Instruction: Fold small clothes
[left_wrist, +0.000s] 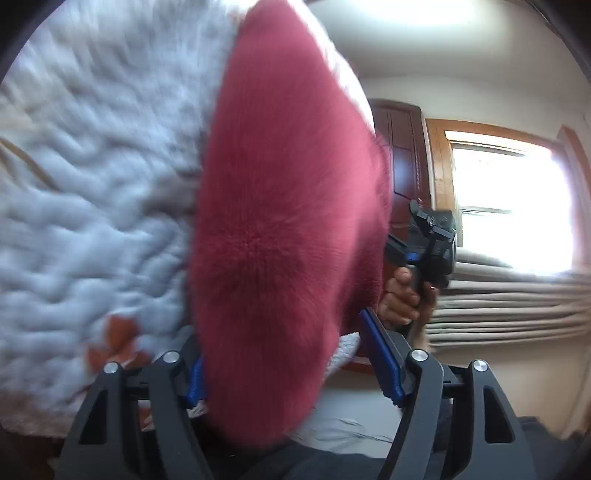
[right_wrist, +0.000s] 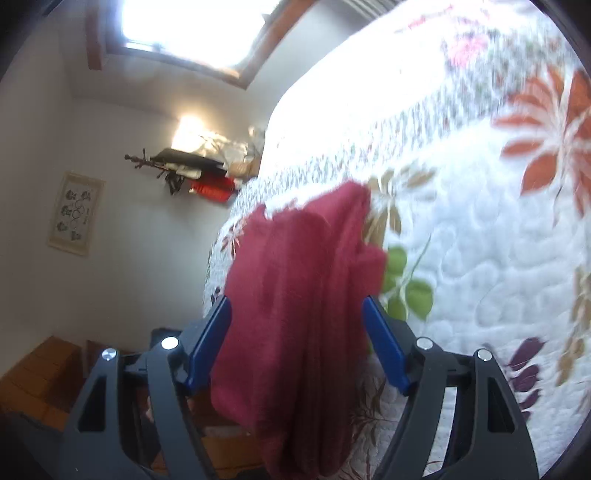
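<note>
Left gripper: the blue pads are seen wide apart, with the red cloth hanging between them and very close to the lens; whether the cloth is pinched deeper in cannot be told, because the picture is blurred.
Right gripper: its jaws are also apart, and the same red cloth is draped between the pads and falls below them; a firm clamp is not shown.
Cloth position: it is lifted off the bed, held up between the two tools, bunched in long vertical folds.
Person's hand: in the left wrist view it is seen holding the handle of the other gripper, just behind the cloth.
Bed cover: a white quilted cover with printed flowers and leaves lies behind the cloth; no other garment is seen on it.
Far background: a bright window and a wooden door are visible.
Progress: it is judged that the task is at an early stage. No flat fold is seen; the cloth must be laid out, folded and put down.
</note>
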